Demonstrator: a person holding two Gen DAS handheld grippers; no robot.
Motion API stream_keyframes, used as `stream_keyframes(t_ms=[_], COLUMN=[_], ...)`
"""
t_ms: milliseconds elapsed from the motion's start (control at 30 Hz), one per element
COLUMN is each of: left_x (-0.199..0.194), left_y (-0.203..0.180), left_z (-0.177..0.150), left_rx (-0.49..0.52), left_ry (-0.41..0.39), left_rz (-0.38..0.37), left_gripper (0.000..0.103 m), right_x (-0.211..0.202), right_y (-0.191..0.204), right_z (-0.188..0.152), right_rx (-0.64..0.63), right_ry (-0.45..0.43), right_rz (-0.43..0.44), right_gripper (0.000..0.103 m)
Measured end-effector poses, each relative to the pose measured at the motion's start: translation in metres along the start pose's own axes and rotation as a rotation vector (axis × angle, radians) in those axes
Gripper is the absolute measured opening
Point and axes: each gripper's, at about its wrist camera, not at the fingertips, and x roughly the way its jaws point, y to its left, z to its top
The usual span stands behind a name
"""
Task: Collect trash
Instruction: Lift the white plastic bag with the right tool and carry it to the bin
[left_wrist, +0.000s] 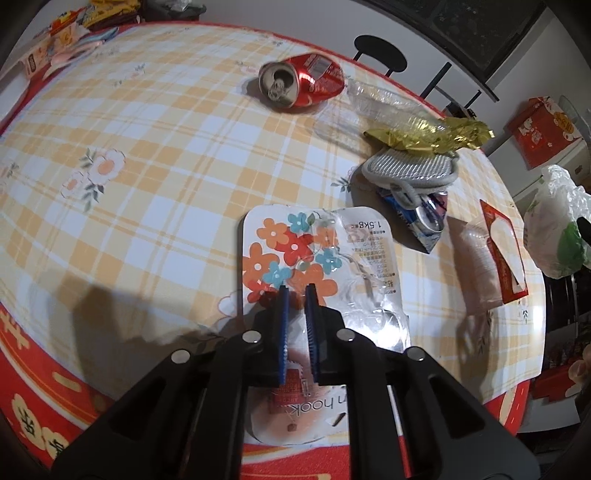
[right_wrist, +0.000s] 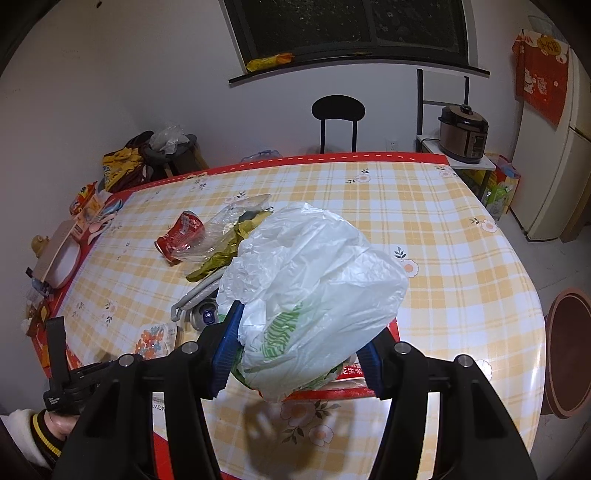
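My left gripper (left_wrist: 296, 291) is shut on a flat flowered blister package (left_wrist: 317, 254) and holds it over the table's near edge. A crushed red can (left_wrist: 301, 79) lies farther back; it also shows in the right wrist view (right_wrist: 181, 232). To the right lie clear plastic wrap (left_wrist: 373, 99), a gold foil wrapper (left_wrist: 424, 134), a grey woven pad (left_wrist: 410, 168), a blue crushed can (left_wrist: 424, 218) and a red-edged packet (left_wrist: 502, 254). My right gripper (right_wrist: 299, 339) holds a white plastic bag (right_wrist: 314, 291) between wide-set fingers above the table.
The checked tablecloth (right_wrist: 443, 240) has a red border. Boxes and snack packs crowd the far left corner (left_wrist: 55, 40). A black chair (right_wrist: 338, 110) stands behind the table, a rice cooker (right_wrist: 463, 133) and fridge (right_wrist: 554, 166) to the right.
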Motion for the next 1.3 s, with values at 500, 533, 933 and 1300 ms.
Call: stream_keyframes(t_ms=[500, 533, 933, 1300], left_x=[-0.073, -0.076, -0.114, -0.122], left_y=[-0.015, -0.019, -0.092, -0.196], left_z=[0.026, 0.028, 0.044, 0.050], left_rx=[0.067, 0.071, 0.157, 0.260], left_ry=[-0.153, -0.161, -0.256, -0.276], left_rz=[0.022, 0.021, -0.031, -0.149], left_gripper=[0.013, 0.013, 0.013, 0.013], right_x=[-0.021, -0.023, -0.058, -0.093], right_y=[-0.014, -0.015, -0.069, -0.158], right_z=[-0.001, -0.001, -0.008, -0.037], right_rx=[0.035, 0.039, 0.110, 0.234], right_ry=[-0.048, -0.052, -0.120, -0.152], right_rz=[0.033, 0.034, 0.029, -0.070], right_gripper=[0.056, 0.056, 0.056, 0.057])
